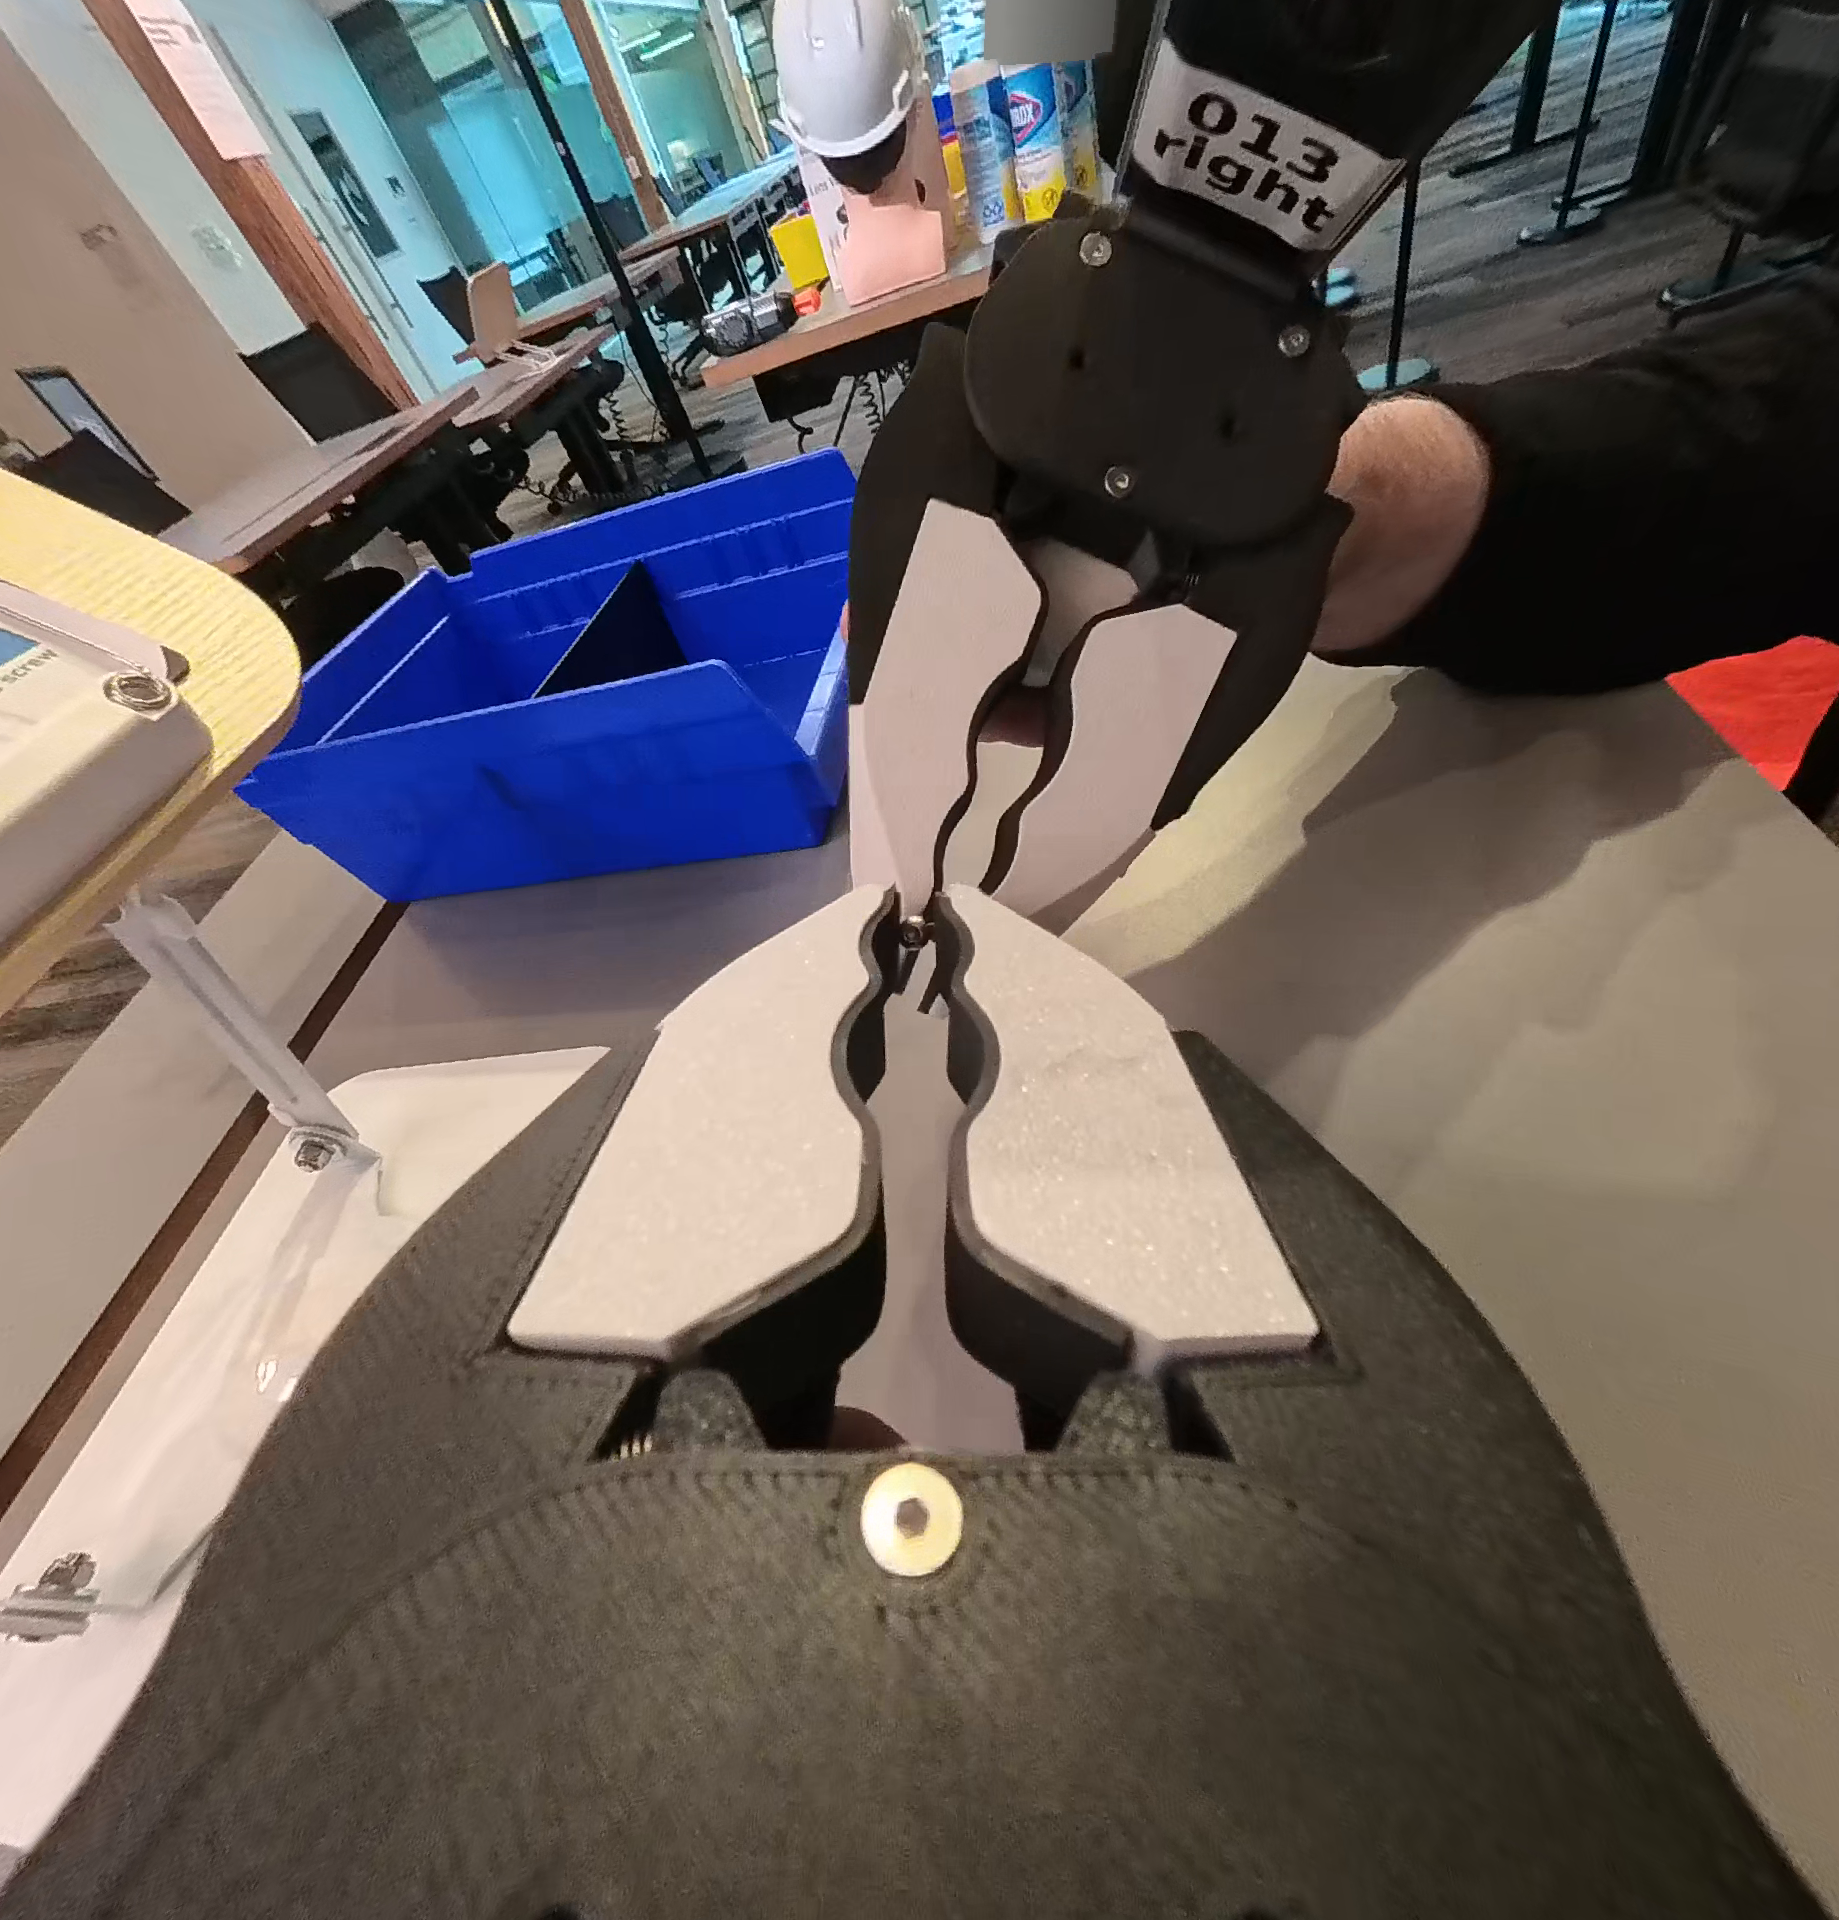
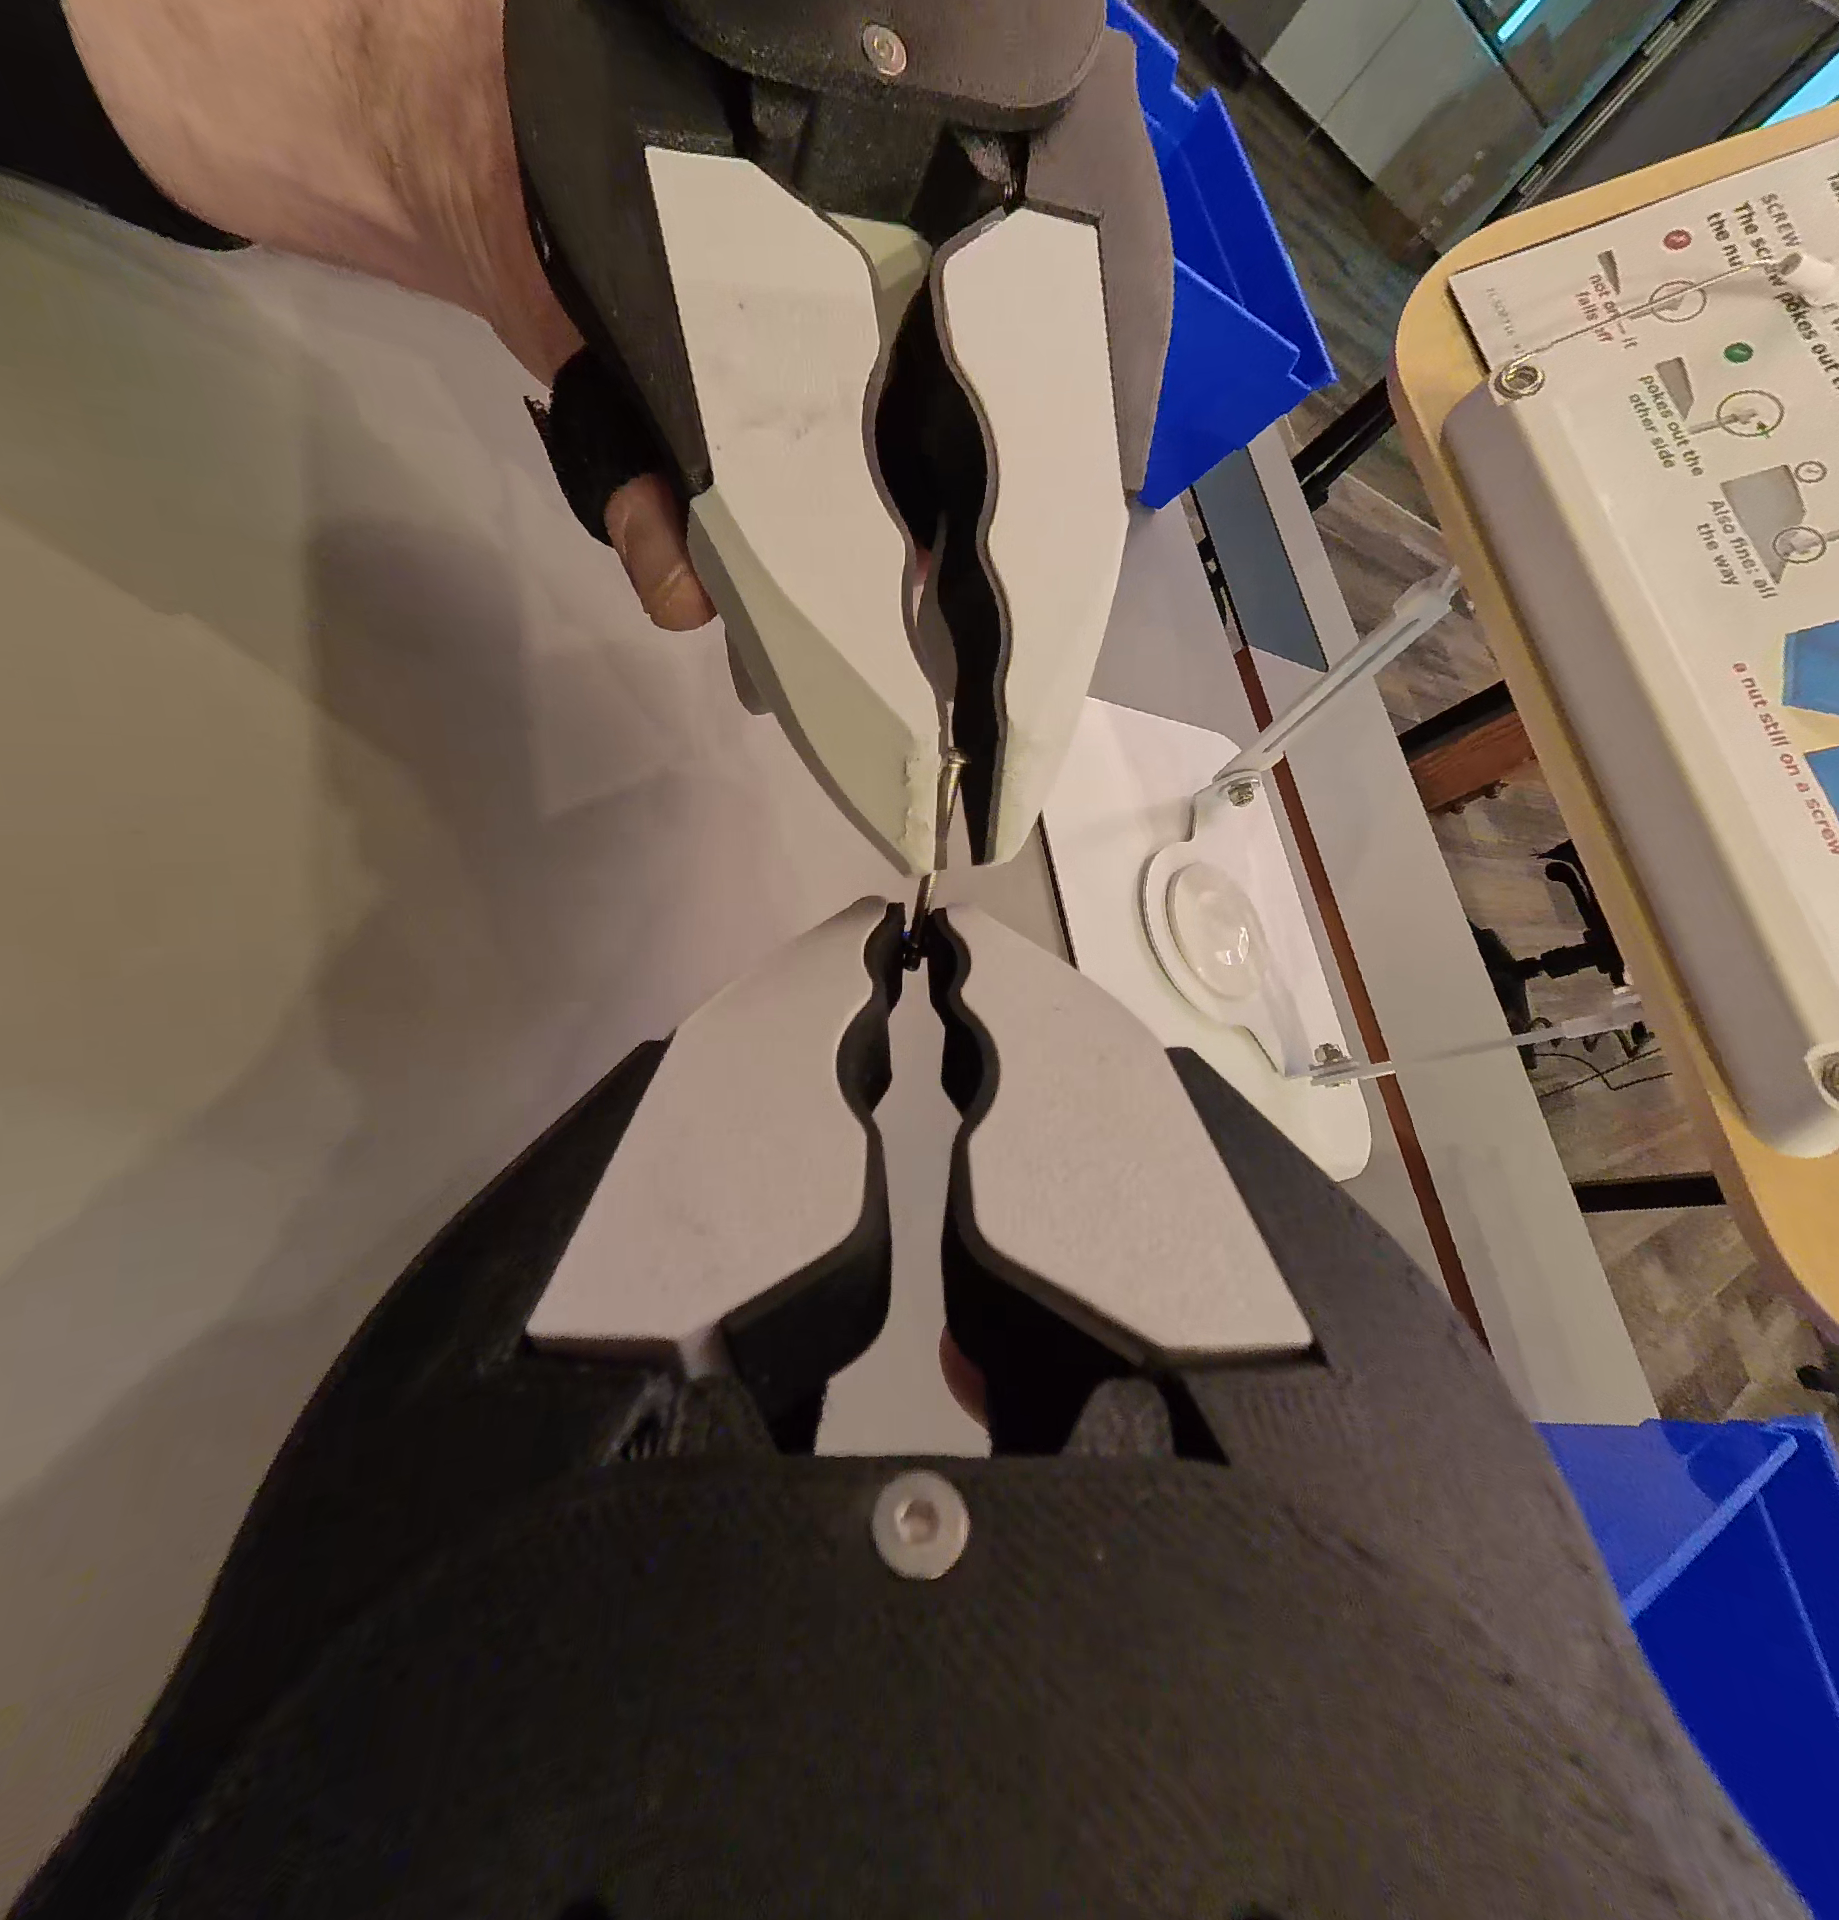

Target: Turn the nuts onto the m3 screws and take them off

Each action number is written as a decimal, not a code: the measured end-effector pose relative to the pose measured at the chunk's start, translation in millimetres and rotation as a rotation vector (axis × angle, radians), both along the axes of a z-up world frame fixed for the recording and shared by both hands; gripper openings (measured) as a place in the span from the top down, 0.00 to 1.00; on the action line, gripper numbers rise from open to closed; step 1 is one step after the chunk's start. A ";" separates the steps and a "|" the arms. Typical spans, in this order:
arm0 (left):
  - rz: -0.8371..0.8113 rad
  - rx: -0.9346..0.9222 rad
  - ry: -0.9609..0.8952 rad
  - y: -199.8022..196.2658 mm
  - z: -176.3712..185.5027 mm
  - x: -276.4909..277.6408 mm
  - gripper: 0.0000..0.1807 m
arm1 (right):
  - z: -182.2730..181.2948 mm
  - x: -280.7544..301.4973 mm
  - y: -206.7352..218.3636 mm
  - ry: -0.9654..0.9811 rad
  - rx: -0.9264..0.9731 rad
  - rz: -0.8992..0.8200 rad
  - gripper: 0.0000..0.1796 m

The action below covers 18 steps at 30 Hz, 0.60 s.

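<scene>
Left two-finger gripper with white foam pads on a black printed body (image 1: pixel 913 928) is clenched at its tips on a small dark metal nut (image 1: pixel 911 933), which sits right in the notch between the fingertips, above the grey tabletop (image 1: pixel 1466 1091). In the right wrist view the same left gripper (image 2: pixel 946 821) comes in from the top, and a thin silver m3 screw (image 2: pixel 944 805) lies along the slit between its pads, head visible a little way up, shaft pointing down out of the tips.

Right two-finger gripper, same white-pad black-body build (image 2: pixel 917 928), meets it tip to tip and is clamped on a small dark piece (image 2: pixel 913 948) at the screw's lower end. Which gripper actually holds nut versus screw is hard to tell, since the parts are tiny and touching at the joint. In the left view the right gripper (image 1: pixel 930 883) reaches down from above, tips touching the left one's tips.

A bare hand (image 1: pixel 1403 520) in a black sleeve holds the right gripper; another hand (image 2: pixel 375 187) holds the left.

Blue plastic bin with a divider (image 1: pixel 582 748) stands on the table beyond the grippers. A clear acrylic stand with a lens (image 2: pixel 1227 935) sits beside them, under a light wooden board carrying a printed instruction panel (image 2: pixel 1673 520).
</scene>
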<state>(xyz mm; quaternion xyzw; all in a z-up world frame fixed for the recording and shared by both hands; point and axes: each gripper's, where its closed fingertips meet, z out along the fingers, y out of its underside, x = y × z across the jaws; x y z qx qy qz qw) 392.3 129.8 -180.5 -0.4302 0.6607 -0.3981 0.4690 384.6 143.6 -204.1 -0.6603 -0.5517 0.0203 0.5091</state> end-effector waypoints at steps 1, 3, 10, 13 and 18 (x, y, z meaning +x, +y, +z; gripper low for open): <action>0.002 -0.002 -0.002 0.3 -0.2 0.2 0.97 | -0.2 0.2 0.0 -0.002 0.002 -0.001 0.97; -0.002 -0.005 0.001 0.2 -1.0 0.0 0.97 | -0.6 0.1 -0.2 -0.004 0.001 0.000 0.97; -0.004 -0.011 0.003 1.3 -2.2 -1.1 0.97 | 0.7 0.2 -0.4 0.009 0.005 0.004 0.97; -0.008 -0.025 -0.008 0.9 -1.1 -0.7 0.97 | 1.1 0.0 -0.5 0.012 0.004 0.005 0.97; -0.022 -0.036 -0.007 -2.2 -1.5 0.5 0.98 | 0.4 0.9 -0.1 0.012 0.001 0.004 0.97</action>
